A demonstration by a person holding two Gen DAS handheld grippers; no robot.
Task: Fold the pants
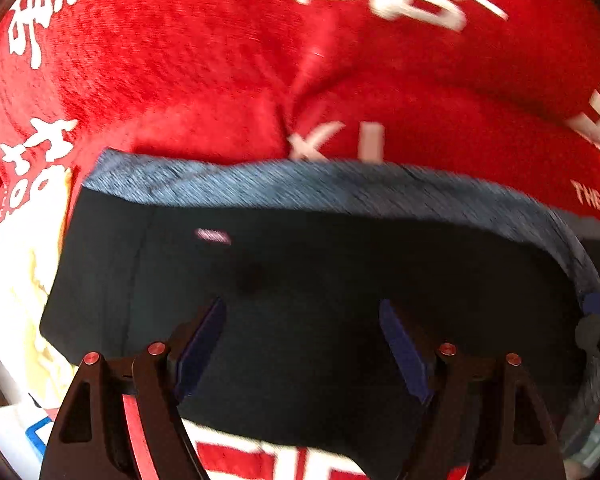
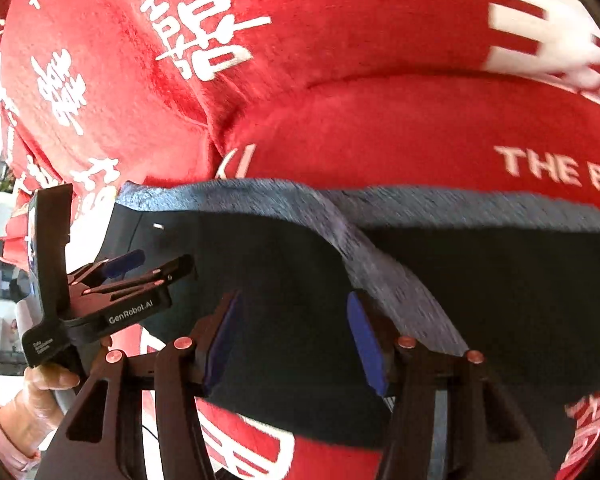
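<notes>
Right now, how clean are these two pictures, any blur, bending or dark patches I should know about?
Left wrist view: motion blur smears the grey waistband and the white print on the red blanket; the dark pants lose detail in shadow. Right wrist view: fisheye bends the edges, the waistband streaks, the left gripper stays fairly sharp.

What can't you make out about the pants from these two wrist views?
- Pants legs, left wrist view: cut off at the bottom edge, behind the left hand-held gripper.
- Fold count, both views: dark cloth hides layers.
- Waistband detail, right wrist view: motion-blurred.
- Small light tag: too blurred to read.
</notes>
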